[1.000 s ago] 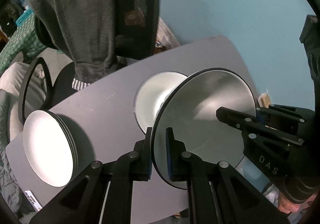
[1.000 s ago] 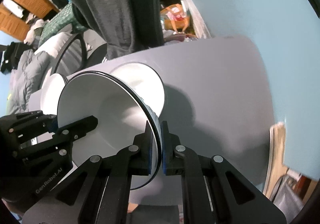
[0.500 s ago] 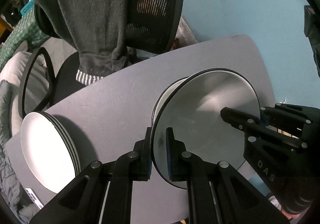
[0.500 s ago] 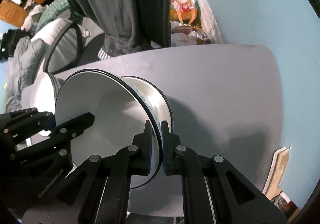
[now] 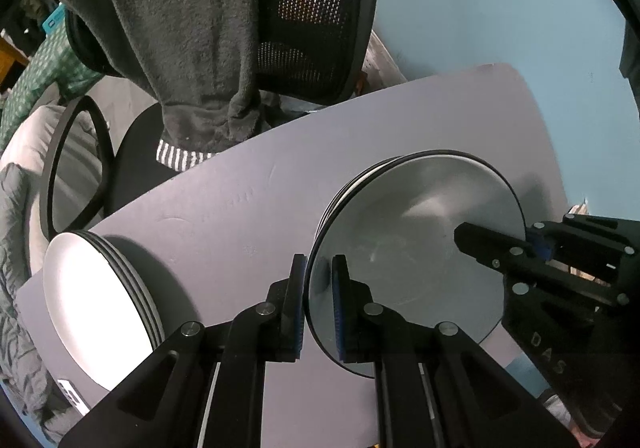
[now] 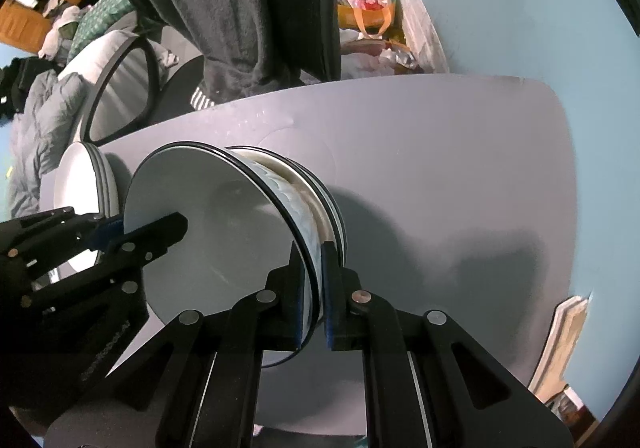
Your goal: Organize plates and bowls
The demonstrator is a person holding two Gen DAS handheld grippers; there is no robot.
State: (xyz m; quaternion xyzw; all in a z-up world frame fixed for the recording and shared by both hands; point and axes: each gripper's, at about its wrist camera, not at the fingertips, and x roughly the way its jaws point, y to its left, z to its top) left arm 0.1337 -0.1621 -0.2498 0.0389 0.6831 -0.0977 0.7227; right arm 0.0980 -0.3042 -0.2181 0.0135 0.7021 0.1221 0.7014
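Both grippers hold one white bowl (image 5: 416,248) with a black rim by opposite edges. My left gripper (image 5: 318,308) is shut on its near rim; my right gripper (image 6: 312,288) is shut on the other rim. The bowl (image 6: 216,232) sits nested low in the stack of bowls (image 6: 324,204) on the grey table (image 5: 240,216). The right gripper also shows in the left wrist view (image 5: 532,248), and the left gripper in the right wrist view (image 6: 112,232). A stack of white plates (image 5: 92,308) lies to the left; it also shows in the right wrist view (image 6: 80,184).
A black mesh office chair (image 5: 312,20) draped with a grey garment (image 5: 192,28) stands behind the table. A blue wall (image 5: 500,8) is at the right. Clutter and an orange bag (image 6: 364,4) lie beyond the table. A card (image 5: 72,396) lies near the front left corner.
Both grippers have lowered the held bowl toward the table, from above and beside the other bowl down into the stack. Both stay shut on its rim.
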